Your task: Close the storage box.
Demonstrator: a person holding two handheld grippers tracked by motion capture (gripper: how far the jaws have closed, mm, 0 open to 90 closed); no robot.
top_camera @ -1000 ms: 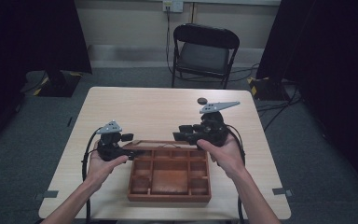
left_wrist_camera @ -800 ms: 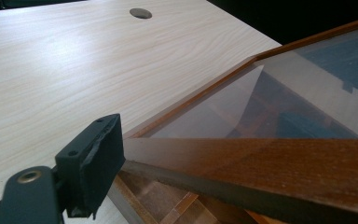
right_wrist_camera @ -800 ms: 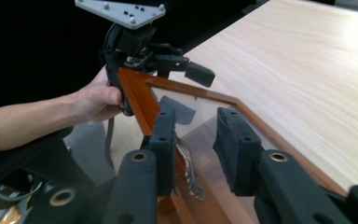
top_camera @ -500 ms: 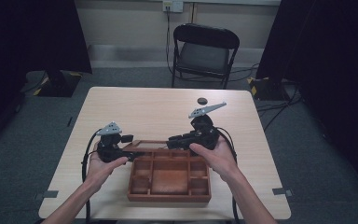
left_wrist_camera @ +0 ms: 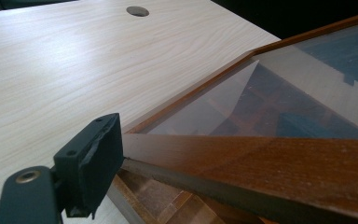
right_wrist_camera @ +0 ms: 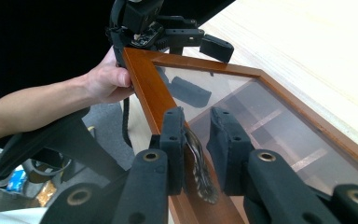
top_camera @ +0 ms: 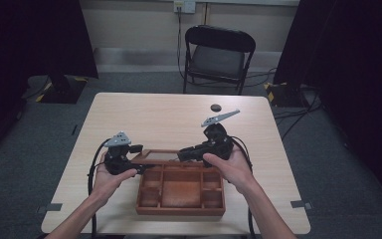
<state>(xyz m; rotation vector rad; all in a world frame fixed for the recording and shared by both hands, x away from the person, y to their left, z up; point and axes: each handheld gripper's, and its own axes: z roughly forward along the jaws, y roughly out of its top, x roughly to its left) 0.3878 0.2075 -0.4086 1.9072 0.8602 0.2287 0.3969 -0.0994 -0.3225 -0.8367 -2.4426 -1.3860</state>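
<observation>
Glass-paned lid (top_camera: 160, 156) of the wooden tray (top_camera: 180, 189) stood raised at mid-frame in the high view, on the counter (top_camera: 154, 114), its long axis running left to right between the hands. Left gripper (top_camera: 140, 159) clenched the lid's left frame corner. Right gripper (right_wrist_camera: 200, 140) straddled the near frame rail, jaws parted around it, not pinching.

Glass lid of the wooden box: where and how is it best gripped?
By its wooden frame rail, not the pane. The lid stands raised over the box, so jaws can straddle an edge from outside, one from each end, as left gripper and right gripper do.
</observation>
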